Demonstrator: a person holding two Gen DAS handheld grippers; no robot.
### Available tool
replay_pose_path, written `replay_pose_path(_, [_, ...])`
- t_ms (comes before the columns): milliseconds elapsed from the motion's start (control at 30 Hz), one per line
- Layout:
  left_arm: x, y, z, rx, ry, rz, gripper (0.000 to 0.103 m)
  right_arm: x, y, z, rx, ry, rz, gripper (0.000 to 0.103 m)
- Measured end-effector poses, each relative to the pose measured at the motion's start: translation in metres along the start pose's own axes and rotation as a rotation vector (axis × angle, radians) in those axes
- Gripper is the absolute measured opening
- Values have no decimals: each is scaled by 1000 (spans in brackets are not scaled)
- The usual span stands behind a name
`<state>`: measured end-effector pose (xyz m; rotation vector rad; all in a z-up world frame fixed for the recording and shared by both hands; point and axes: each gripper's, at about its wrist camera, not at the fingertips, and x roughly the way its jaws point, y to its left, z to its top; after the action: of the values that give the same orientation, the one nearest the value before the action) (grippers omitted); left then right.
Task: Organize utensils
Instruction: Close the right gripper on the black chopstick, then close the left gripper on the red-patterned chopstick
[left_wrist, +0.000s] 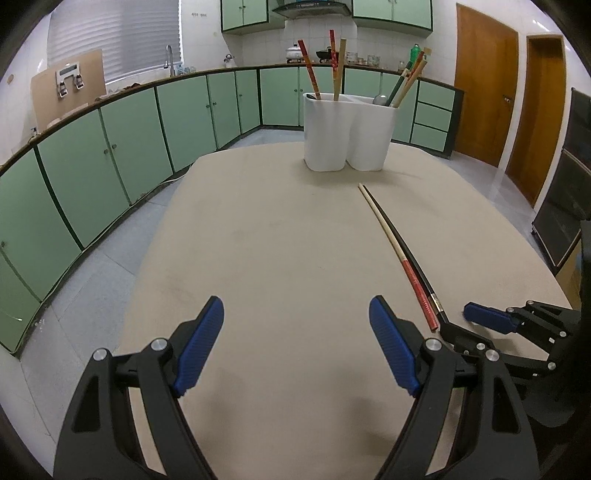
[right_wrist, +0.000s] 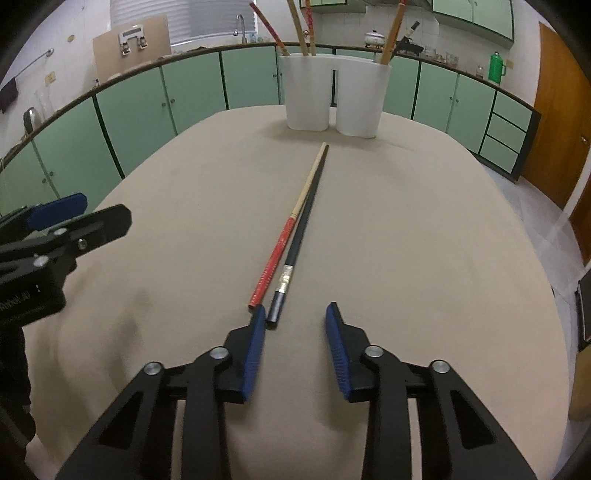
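Green-cabinet kitchen, beige table (right_wrist: 406, 240), two chopsticks (right_wrist: 295, 236), left gripper (left_wrist: 295, 347) and right gripper (right_wrist: 295, 350) apart.

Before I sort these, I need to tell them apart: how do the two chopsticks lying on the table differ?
The red-handled chopstick has a pale wooden front half; the black chopstick is dark throughout, with a silver band near its butt. The black one's butt lies nearer the right gripper. Both lie flat, side by side, pointing toward the white holder.

Kitchen. Beige-covered table (left_wrist: 280, 236) stands centrally on a grey tiled floor (left_wrist: 92, 280). Beyond the table, green base cabinets (left_wrist: 122, 147) run under a dark worktop, with a tap (left_wrist: 170, 59) and blinded window (left_wrist: 118, 37) above. Right of the table, two brown wooden doors (left_wrist: 484, 85). Walls white-tiled.
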<state>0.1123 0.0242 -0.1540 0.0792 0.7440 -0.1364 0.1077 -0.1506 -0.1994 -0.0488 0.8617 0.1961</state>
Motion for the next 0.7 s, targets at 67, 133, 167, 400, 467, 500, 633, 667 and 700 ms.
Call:
replay_pose_path(67, [1, -3, 1, 4, 3, -1, 79, 1, 1, 0, -1, -2, 11, 16])
replay_pose_path(133, [3, -5, 0, 5, 8, -1, 79, 2, 0, 0, 4, -1, 27, 9])
replay_pose_path(167, [4, -6, 0, 4, 10, -1, 79, 1, 0, 0, 10, -1, 30, 8])
replay_pose_path(400, [12, -19, -6, 13, 38, -12, 79, -1, -14, -1, 61, -2, 49, 7])
replay_pose_path(467, [14, -26, -7, 15, 45, -26, 79, -4, -21, -2, 75, -2, 44, 7])
replay_pose_path(500, [15, -29, -7, 15, 47, -34, 79, -5, -26, -3, 88, -3, 41, 7])
replay_pose_path(633, [23, -46, -8, 13, 66, -72, 78, -9, -47, -4, 137, -8, 27, 6])
replay_pose_path(667, [25, -51, -7, 12, 70, -81, 78, -11, -53, -4, 145, -11, 20, 6])
replay_pose_path(700, [26, -55, -8, 13, 73, -86, 77, -12, -58, -5, 151, -15, 13, 6])
